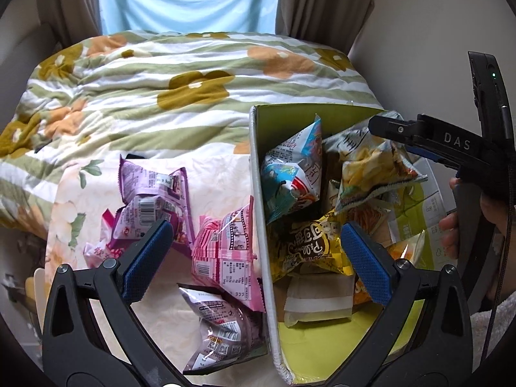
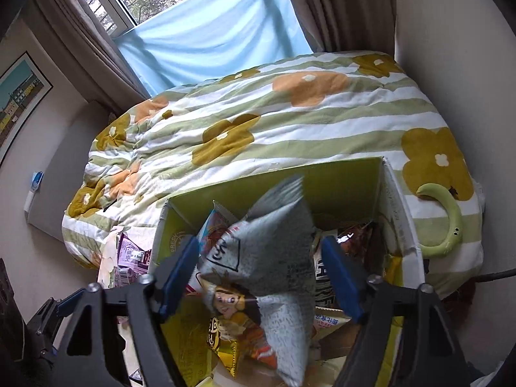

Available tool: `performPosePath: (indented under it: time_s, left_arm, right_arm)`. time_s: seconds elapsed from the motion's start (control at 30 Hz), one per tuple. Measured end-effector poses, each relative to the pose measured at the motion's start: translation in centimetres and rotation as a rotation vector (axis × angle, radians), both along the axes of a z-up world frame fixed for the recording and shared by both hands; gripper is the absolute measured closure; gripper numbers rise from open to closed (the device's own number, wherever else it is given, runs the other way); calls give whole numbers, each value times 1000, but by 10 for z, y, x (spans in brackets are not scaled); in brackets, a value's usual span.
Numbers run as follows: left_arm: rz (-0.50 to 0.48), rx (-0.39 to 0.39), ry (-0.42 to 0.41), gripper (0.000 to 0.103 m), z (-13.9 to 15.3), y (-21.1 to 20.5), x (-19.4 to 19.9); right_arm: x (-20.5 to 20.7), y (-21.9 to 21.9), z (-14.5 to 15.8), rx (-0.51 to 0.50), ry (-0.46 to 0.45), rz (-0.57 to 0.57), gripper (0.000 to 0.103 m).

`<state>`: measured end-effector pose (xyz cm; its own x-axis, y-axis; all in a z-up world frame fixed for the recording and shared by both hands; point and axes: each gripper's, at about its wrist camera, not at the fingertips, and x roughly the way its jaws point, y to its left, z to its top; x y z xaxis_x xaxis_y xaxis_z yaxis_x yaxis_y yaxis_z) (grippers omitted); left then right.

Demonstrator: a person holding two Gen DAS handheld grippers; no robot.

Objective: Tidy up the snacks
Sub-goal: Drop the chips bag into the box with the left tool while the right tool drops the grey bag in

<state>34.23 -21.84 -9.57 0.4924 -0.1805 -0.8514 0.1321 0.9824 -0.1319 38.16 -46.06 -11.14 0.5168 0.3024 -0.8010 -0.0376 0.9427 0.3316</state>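
A cardboard box with a green lining [image 1: 258, 177] [image 2: 338, 174] stands on the bed and holds several snack bags, among them a yellow one [image 1: 309, 248] and a blue-and-white one [image 1: 296, 167]. My right gripper [image 2: 261, 277] hangs open over the box. A grey bag with a cartoon figure [image 2: 274, 258] lies blurred between its pads, which do not press on it. My left gripper [image 1: 258, 258] is open and holds nothing; it straddles the box's left wall. Left of the box lie purple packets [image 1: 154, 193], a pink packet [image 1: 225, 251] and a grey-purple packet [image 1: 219, 332].
The loose packets rest on a cream floral cloth [image 1: 219, 174] over a flowered quilt [image 1: 145, 96]. A green curved neck device [image 2: 448, 222] lies right of the box. A hand [image 1: 451, 225] holds the right gripper's handle. Curtains and a window stand behind the bed.
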Motion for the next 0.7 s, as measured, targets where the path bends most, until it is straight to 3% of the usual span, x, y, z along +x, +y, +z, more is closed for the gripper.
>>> performPosePath:
  time_s: [0.03,0.27,0.53,0.7]
  left_arm:
    - [6,3,7,0,-2,2,-4]
    - [25,21,35,0,-12,5,-20]
    - [11,27,-29,0,14,20,-40]
    - [4,23,-72,0,32,51,-59]
  right_arm:
    - [-2,0,0,2,-14,8,1]
    - [-19,5,3,-53,-77,68,1]
    - [-46,1,28,-63,-111,49,1]
    - [-79,18,58,-93,-186,37,1]
